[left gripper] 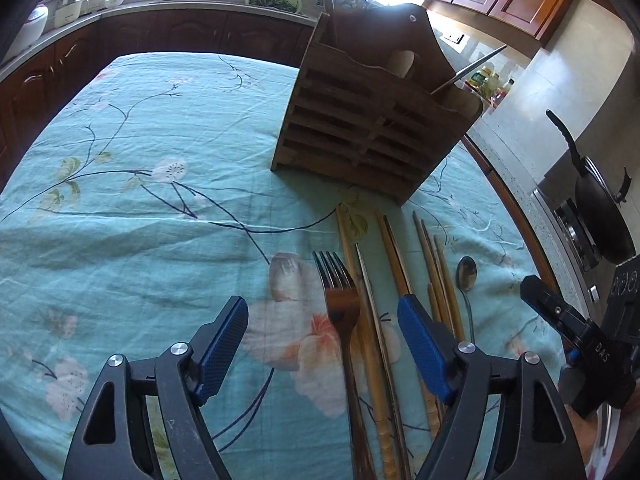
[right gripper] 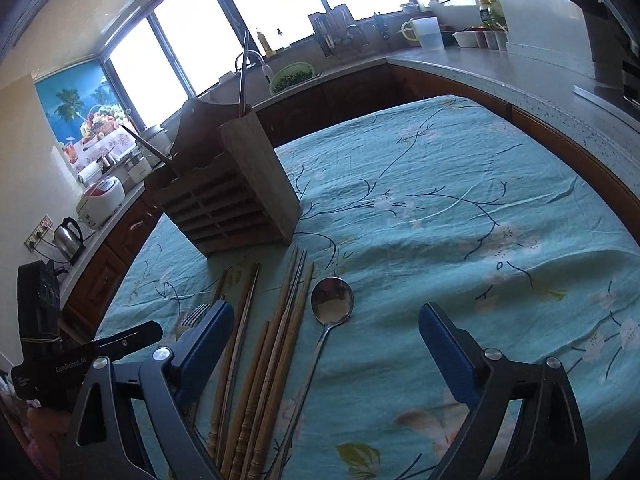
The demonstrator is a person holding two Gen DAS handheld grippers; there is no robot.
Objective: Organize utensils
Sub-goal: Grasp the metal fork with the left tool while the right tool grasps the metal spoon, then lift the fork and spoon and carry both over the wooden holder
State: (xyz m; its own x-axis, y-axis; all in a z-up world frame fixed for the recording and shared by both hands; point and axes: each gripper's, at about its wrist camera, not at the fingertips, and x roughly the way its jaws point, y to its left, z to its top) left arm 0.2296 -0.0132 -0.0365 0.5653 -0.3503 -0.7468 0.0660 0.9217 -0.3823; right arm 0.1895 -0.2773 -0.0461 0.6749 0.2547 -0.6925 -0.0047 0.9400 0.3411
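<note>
Left wrist: left gripper [left gripper: 322,344] spread above fork [left gripper: 340,300]

Between the left gripper's [left gripper: 322,344] spread fingers lies a fork [left gripper: 340,304], with chopsticks [left gripper: 372,300] packed beside it and running under the right-hand finger, so there is little bare cloth to reach down onto. Straight ahead of the fingers the wooden utensil rack [left gripper: 360,132] blocks the way. To their left the cloth-covered worktop [left gripper: 140,220] lies bare. Between the right gripper's [right gripper: 326,340] fingers only a spoon [right gripper: 332,304] lies, with bare cloth beyond the right-hand finger.
</note>
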